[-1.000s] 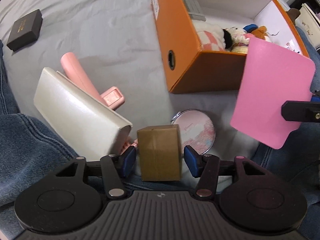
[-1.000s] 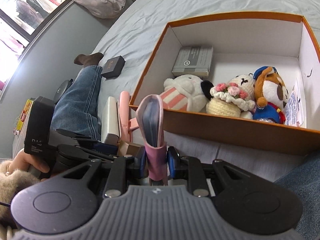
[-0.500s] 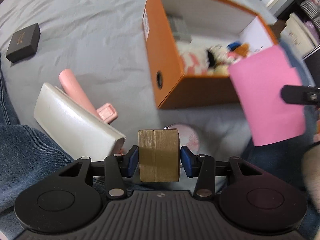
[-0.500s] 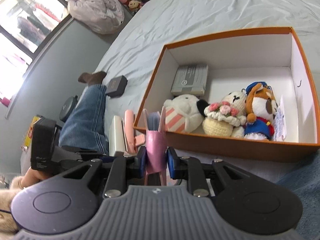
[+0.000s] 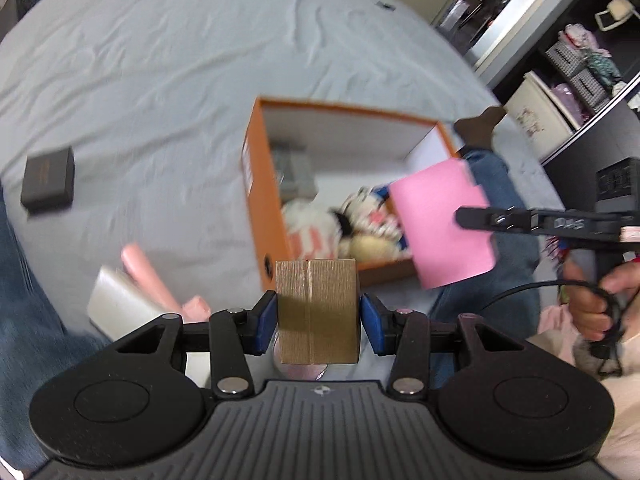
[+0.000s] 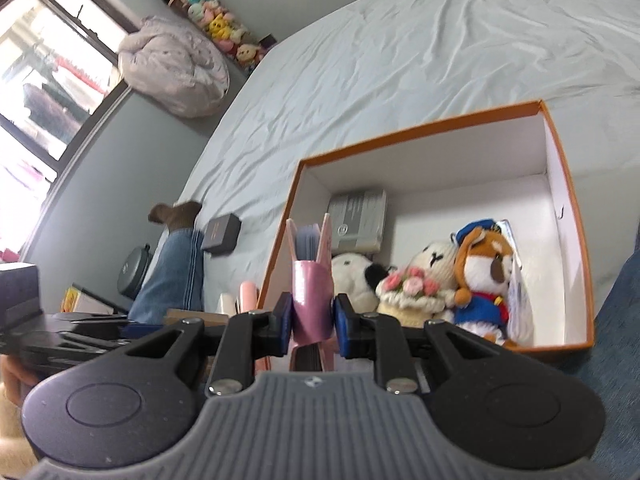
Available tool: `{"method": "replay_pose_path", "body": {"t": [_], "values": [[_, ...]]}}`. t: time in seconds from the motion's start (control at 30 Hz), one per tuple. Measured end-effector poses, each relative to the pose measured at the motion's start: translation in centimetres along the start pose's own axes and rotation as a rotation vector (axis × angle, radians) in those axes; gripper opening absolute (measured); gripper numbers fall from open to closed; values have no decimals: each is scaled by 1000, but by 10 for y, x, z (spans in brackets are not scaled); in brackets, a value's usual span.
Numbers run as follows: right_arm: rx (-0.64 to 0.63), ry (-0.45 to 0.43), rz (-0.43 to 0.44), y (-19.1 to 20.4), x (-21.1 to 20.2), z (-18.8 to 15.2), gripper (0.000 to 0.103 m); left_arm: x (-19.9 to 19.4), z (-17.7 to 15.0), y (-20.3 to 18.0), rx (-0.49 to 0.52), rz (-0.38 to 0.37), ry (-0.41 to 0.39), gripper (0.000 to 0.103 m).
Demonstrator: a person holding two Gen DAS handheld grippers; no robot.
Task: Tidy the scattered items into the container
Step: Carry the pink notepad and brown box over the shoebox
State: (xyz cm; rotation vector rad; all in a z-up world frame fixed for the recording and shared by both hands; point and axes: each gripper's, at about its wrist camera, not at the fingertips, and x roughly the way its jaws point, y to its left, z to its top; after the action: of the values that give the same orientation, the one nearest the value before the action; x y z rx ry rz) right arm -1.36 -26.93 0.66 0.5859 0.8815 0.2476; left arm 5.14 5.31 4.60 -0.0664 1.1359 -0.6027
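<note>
the small brown cardboard box (image 5: 317, 311), stiff, light, pinched on flat sides by left gripper (image 5: 317, 322) jaws, hangs before the orange storage box (image 5: 260, 200); right gripper (image 6: 310, 322) jaws pinch the floppy pink notebook (image 6: 311, 292) at its spine.

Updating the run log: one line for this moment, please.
left gripper: shut on brown box | right gripper: shut on pink booklet | orange container: neither inside

Soft daylight, blown-out window (image 6: 36, 92) at left, motion blur in left wrist view, fisheye-bent edges
</note>
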Motion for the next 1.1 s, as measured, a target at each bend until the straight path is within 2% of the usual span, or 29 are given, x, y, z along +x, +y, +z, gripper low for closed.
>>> {"method": "replay_pose_path", "body": {"t": [0.23,0.47,0.6,0.8,0.93,1.1], "values": [[11,-59,-19,-3,-1,26,24,1,56,-15,15,6,-69,52],[13,-119,-77,-9,13,53,24,51,98,-26,-13,-23,-71,52],[36,-127,-110,-22,30,63,24,92,106,-25,-44,-40,-57,52],[92,-105,-128,-47,58,69,24,143,111,-22,-56,7,-15,52],[126,-95,-122,-61,73,71,24,159,112,-17,-75,11,0,52],[193,-64,-117,-77,94,69,24,154,114,-12,-57,90,-18,52]]}}
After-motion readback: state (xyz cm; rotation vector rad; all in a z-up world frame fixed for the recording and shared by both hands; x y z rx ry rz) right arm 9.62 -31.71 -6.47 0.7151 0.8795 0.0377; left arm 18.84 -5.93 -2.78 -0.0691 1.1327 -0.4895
